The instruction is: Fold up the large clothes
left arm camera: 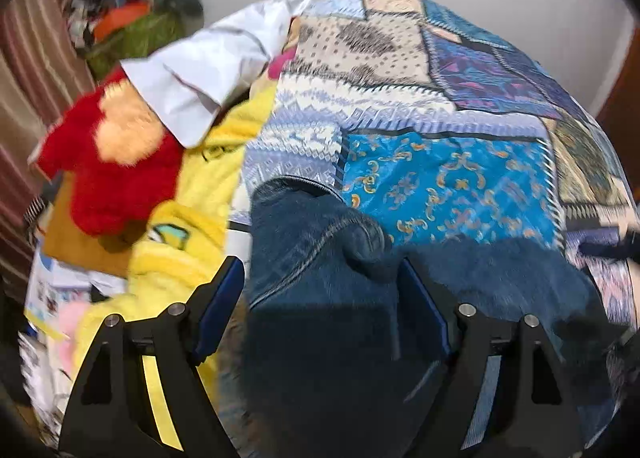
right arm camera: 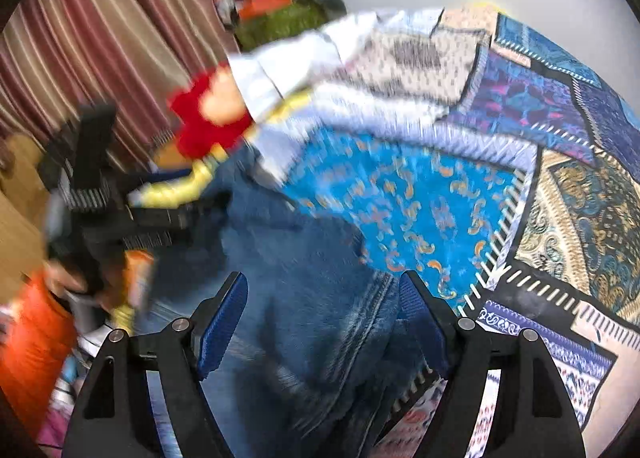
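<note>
Dark blue denim jeans lie bunched on a patchwork bedspread. My left gripper stands open above them. A raised fold of denim sits between its blue pads, and neither pad presses on it. In the right wrist view the jeans run from the lower middle up toward the left. My right gripper is open over them, with the cloth loose between its fingers. At the left of that view the left gripper shows only as a blurred black shape.
A red plush toy, yellow plush fabric and a white shirt lie left of the jeans. A green basket of clothes stands by the striped curtain. An orange sleeve shows at the lower left.
</note>
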Demonstrator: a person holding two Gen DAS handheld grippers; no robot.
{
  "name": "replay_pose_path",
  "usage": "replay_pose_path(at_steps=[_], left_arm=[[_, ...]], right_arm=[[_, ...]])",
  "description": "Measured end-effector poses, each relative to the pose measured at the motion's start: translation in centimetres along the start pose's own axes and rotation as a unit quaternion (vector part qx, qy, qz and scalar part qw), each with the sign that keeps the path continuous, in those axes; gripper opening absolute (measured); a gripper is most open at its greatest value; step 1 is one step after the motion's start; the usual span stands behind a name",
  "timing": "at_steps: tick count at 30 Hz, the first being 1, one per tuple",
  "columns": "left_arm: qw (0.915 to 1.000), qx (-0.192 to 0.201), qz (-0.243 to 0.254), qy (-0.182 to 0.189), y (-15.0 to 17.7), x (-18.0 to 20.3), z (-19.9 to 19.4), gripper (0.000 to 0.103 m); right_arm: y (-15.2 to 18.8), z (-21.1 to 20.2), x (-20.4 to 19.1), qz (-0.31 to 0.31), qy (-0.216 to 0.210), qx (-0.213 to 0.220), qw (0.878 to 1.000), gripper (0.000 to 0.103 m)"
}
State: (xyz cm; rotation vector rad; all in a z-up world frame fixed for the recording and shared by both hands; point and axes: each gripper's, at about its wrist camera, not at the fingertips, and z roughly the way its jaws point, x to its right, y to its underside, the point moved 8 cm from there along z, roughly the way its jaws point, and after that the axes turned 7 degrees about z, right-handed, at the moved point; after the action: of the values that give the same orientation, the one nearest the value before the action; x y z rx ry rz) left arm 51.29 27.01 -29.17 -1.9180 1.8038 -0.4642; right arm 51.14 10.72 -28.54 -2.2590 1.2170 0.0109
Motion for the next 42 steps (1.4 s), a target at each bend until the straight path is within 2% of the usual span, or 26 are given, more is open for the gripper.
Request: replay_pose_path(at_steps=[2,4,5,9,11,13,17,19,22,24,30,33,35,38,42], left_arm=[[0.9999,-0.006,-0.006,-0.013,0.2,0.0,1.2,0.085],[0.9997,-0.016,0.003,-0.019,0.6,0.2,2.0,0.086],[0.9997,-0.012,0.004,-0.02,0.6,0.2,1.8,0.086],[0.9999,0.0,-0.002,-0.016,0.8,0.1,-0.3,0.085],[0.9998,0.009,0.001,-0.018,1.1,0.3,-2.6,0.081],[0.9995,0.025,0.012,-0.017,1.5,0.9,-5.3,0.081],[0.9966,0.079,0.02,-0.009,2.0,2.2,-12.8,0.081],[0.9932,0.115,0.018,-0.006,2.2,2.7,-16.9,0.081],[0.9839,0.178,0.017,-0.004,2.7,3.6,-23.5,0.081],[0.9756,0.219,0.013,-0.002,3.2,4.4,-28.2,0.081],[0.9405,0.339,0.006,-0.015,6.0,6.6,-40.7,0.081],[0.9218,0.386,0.006,-0.03,8.1,7.9,-45.1,0.081],[0.9121,0.408,0.009,-0.041,9.6,9.0,-47.0,0.081],[0.9045,0.423,0.009,-0.053,11.6,10.1,-48.4,0.081],[0.9057,0.421,-0.001,-0.049,13.5,10.8,-48.4,0.082]], right_arm=[[1.4,1.7,1.2,-0.006,0.013,-0.01,1.0,0.076],[2.3,1.6,2.4,0.013,-0.005,-0.009,1.0,0.077],[2.6,1.2,3.0,0.026,-0.015,-0.013,0.999,0.077],[3.2,-1.0,3.8,0.025,-0.002,-0.002,1.0,0.077],[3.6,-3.0,3.9,0.02,0.02,0.011,1.0,0.077],[3.7,-5.4,3.9,0.025,0.043,0.031,0.998,0.077],[3.8,-11.3,2.1,0.042,0.02,0.081,0.996,0.077],[3.6,-15.1,0.5,0.04,0.014,0.124,0.991,0.077],[3.5,-21.1,-2.3,0.032,-0.001,0.192,0.981,0.077],[3.6,-25.7,-4.8,0.023,-0.011,0.245,0.969,0.077],[6.1,-36.1,-10.1,-0.002,-0.017,0.369,0.929,0.076],[8.0,-39.3,-11.9,-0.012,-0.01,0.407,0.913,0.076],[9.3,-40.5,-12.9,-0.018,-0.009,0.418,0.908,0.076],[11.3,-41.4,-14.1,-0.023,0.0,0.432,0.902,0.077],[14.0,-41.9,-15.2,-0.022,0.017,0.437,0.899,0.077]])
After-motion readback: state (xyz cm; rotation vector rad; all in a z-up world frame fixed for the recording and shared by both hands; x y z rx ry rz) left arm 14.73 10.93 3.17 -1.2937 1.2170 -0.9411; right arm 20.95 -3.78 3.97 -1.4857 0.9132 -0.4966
